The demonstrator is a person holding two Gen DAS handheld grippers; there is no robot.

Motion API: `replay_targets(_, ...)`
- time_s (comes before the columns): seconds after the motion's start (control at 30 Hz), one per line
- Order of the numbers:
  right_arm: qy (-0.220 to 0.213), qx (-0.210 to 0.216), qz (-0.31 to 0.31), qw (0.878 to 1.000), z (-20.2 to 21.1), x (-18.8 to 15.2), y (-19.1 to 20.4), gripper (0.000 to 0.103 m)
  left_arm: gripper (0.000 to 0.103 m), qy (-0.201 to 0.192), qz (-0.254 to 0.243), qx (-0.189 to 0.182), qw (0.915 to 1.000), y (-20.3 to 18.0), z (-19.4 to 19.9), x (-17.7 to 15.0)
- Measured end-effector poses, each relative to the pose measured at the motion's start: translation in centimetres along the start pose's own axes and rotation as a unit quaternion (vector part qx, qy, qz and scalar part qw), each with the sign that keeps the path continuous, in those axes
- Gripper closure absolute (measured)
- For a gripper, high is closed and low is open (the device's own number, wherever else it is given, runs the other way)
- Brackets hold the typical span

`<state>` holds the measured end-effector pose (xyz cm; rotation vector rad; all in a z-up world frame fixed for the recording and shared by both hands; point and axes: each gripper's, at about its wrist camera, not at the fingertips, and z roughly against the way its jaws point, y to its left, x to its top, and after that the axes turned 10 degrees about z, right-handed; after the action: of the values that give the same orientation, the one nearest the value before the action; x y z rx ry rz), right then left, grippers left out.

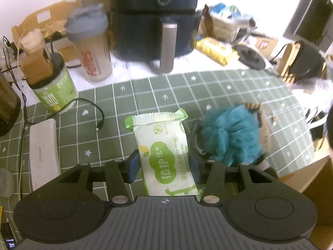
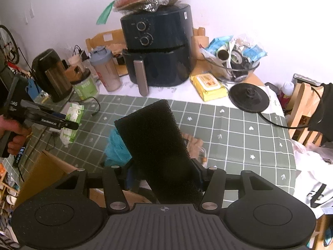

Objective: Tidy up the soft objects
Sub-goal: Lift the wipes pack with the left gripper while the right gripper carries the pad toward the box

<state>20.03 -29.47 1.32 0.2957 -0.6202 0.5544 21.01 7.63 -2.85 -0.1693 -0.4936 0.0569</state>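
My left gripper (image 1: 164, 167) is shut on a green and white soap packet (image 1: 164, 145), which it holds lifted above the green checked tablecloth (image 1: 145, 91). A teal bath pouf (image 1: 231, 135) lies on the cloth just to the right of the packet. My right gripper (image 2: 164, 177) is shut on a black foam sponge block (image 2: 156, 143), tilted up and to the left. In the right wrist view the left gripper (image 2: 68, 125) shows at the left, in a person's hand (image 2: 12, 133), with the soap packet (image 2: 71, 123) in it. The pouf (image 2: 116, 148) peeks out behind the sponge.
A dark air fryer (image 2: 160, 48) stands at the back with a shaker bottle (image 1: 91, 45), a green tub (image 1: 56, 91) and a dark kettle (image 2: 52, 75) to its left. A yellow wipes pack (image 2: 208, 87), a kettle base (image 2: 248, 98) and a glass bowl (image 2: 233, 62) are on the right. A cardboard box (image 2: 47, 175) is at the near edge.
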Motion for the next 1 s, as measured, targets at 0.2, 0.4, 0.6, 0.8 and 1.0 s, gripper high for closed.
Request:
replay_targets(0.2, -0.011, 0.013, -0.022, 1.0, 1.4, 0.8, 0.9, 0.047, 0.055, -0.03, 0.011, -0.024, 0.9992, -0.5, 3.7, 0.2)
replay_targets(0.4, -0.019, 0.043, -0.061, 0.997, 2.8, 1.2, 1.5, 0.047, 0.055, -0.054, 0.016, -0.038, 0.9977, -1.5, 7.3, -0.2)
replay_targets(0.6, -0.014, 0.066, -0.095, 0.993, 3.4, 1.1, 2.3, 0.047, 0.055, -0.052, 0.015, -0.066, 0.9963, -2.8, 9.5, -1.5)
replay_targets(0.8, 0.005, 0.083, -0.108, 0.991, 3.2, 0.2, 3.8, 0.047, 0.055, -0.037, 0.012, -0.094, 0.9948, -4.2, 10.3, -3.6)
replay_targets(1.0, 0.033, 0.103, -0.112, 0.988, 2.4, -1.0, 5.8, 0.047, 0.055, -0.018, 0.009, -0.108, 0.994, -5.0, 10.2, -5.4)
